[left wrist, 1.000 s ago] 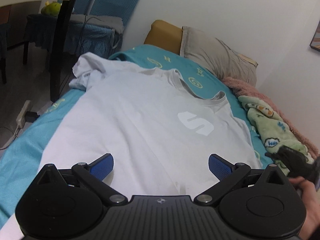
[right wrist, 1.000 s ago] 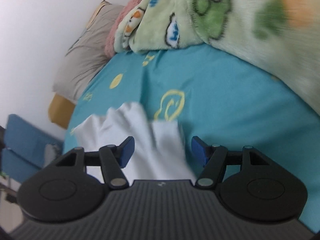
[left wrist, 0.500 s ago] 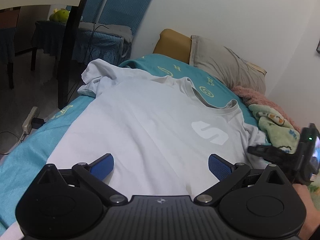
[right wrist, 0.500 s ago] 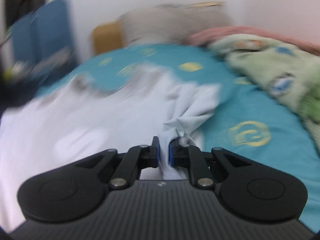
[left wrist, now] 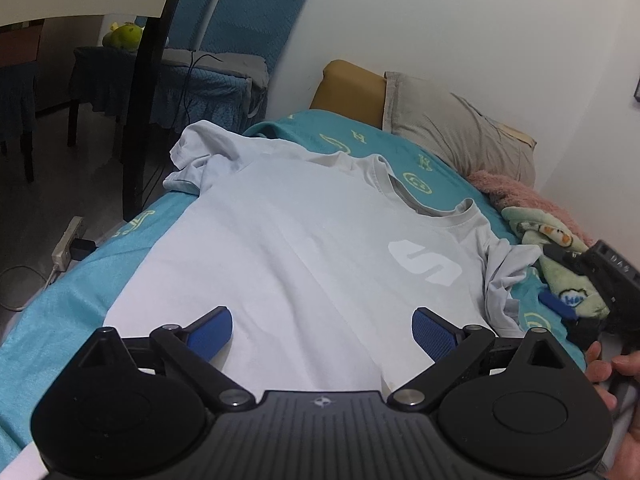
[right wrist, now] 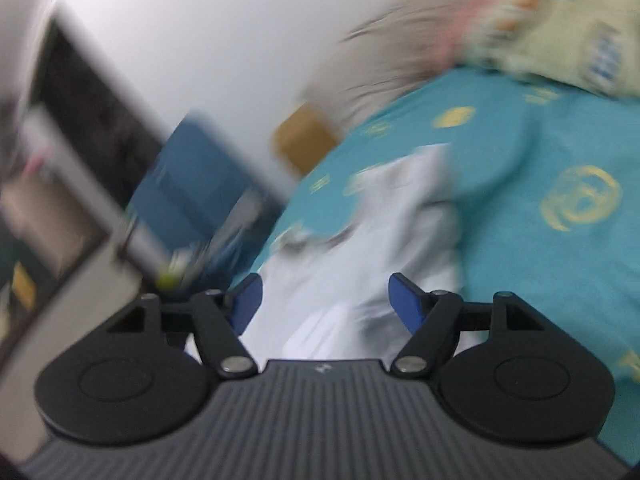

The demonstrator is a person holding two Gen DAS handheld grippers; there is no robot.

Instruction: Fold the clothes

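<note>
A white T-shirt (left wrist: pixel 312 240) with a pale logo lies face up on the teal bed sheet (left wrist: pixel 60 320). Its right sleeve (left wrist: pixel 504 276) is crumpled and folded in toward the body. My left gripper (left wrist: pixel 322 330) hovers open over the shirt's lower part, with nothing between its blue pads. In the blurred right wrist view, my right gripper (right wrist: pixel 324 300) has its jaws opening just above the bunched sleeve (right wrist: pixel 400 224); the pads do not press the cloth. That right gripper (left wrist: pixel 568 280) also shows at the right edge of the left wrist view, held by a hand (left wrist: pixel 608 376).
A grey pillow (left wrist: pixel 456 136) and a tan cushion (left wrist: pixel 348 88) lie at the bed's head. A green patterned blanket (left wrist: pixel 560 260) and a pink one (left wrist: pixel 520 196) run along the wall. Blue-covered chairs (left wrist: pixel 224 52) and a power strip (left wrist: pixel 66 244) stand left of the bed.
The right gripper shut on the right sleeve, drew it in toward the shirt's body, then opened and let it drop. The left gripper stayed open over the shirt and tilted up slightly.
</note>
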